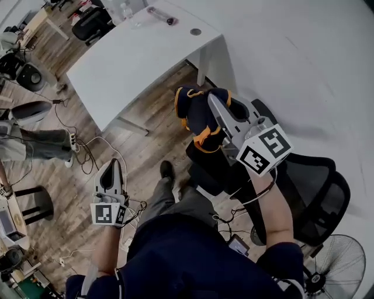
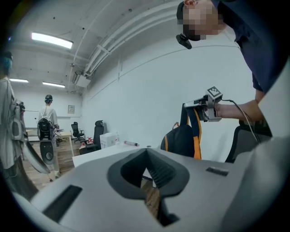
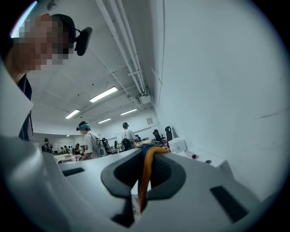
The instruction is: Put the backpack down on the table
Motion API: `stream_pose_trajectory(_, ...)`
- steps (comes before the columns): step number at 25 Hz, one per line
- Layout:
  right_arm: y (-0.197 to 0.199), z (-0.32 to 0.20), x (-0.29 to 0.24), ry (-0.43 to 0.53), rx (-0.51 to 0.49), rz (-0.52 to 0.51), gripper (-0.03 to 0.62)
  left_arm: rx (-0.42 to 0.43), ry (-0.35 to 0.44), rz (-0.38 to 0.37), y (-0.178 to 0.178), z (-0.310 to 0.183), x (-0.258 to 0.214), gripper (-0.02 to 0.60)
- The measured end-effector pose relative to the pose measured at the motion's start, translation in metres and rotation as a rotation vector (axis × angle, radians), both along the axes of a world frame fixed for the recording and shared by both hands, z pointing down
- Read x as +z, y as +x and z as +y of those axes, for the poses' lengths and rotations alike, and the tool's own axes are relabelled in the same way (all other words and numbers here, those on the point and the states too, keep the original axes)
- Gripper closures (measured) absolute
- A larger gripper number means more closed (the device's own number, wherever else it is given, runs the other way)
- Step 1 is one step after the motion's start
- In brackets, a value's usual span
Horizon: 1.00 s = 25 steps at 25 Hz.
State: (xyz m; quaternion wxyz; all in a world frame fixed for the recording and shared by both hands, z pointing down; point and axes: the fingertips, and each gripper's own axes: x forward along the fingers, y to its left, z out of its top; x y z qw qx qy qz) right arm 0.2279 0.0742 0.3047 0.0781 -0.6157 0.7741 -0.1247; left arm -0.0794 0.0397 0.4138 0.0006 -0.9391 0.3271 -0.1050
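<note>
- The table (image 1: pixel 134 64) is where we are headed. The backpack (image 1: pixel 201 117) hangs in the air off the table's near corner, over the floor rather than above the top. If we carry it across too low, we judge its bottom would catch the table edge or leg.
- The chair (image 1: pixel 315 193) stands just beside and below the hanging load. A dangling part could snag on it as we take the bag away.
- The backpack is held only from its top. A quick sideways move would likely set it swinging, and it could land tilted and slide off the edge.
- The left gripper (image 1: pixel 113 166) is clenched on nothing and is well apart from the bag. It gives no support from underneath if the load slips.
- The right gripper (image 3: pixel 145 156) is clamped on the orange-edged strap (image 3: pixel 144 181), which is a thin hold. We think the strap may creep through the jaws under the weight.
- A small tube (image 1: pixel 162 14) and a round thing (image 1: pixel 195 31) lie at the table's far end. Setting the bag down there could knock them off.
</note>
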Motion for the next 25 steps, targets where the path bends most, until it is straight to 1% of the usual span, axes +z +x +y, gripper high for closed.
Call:
stream_pose_trajectory(5, -0.021, -0.040, -0.027, 0.039, -0.043, 0.014, 0.583, -0.044, 0.009, 0.014, -0.026, -0.019, -0.009, 0.577)
stream_pose_trajectory(10, -0.058, -0.082, -0.050, 0.055, -0.094, 0.046, 0.583, -0.068, 0.015, 0.030, -0.054, -0.044, -0.015, 0.577)
stream_pose_trajectory(14, -0.082, -0.106, -0.071, 0.060, -0.105, 0.047, 0.583, -0.071, 0.010, 0.063, -0.076, -0.064, -0.029, 0.577)
stream_pose_trajectory(17, -0.106, -0.129, -0.084, 0.058, -0.115, 0.047, 0.583, -0.070, 0.017, 0.066, -0.098, -0.087, -0.039, 0.577)
stream_pose_trajectory(22, -0.133, -0.160, -0.083, 0.068, -0.124, 0.066, 0.583, -0.059, 0.027, 0.088, -0.120, -0.113, -0.039, 0.577)
stream_pose_trajectory(25, -0.150, -0.186, -0.094, 0.083, -0.124, 0.085, 0.583, -0.051, 0.030, 0.107, -0.134, -0.133, -0.045, 0.577)
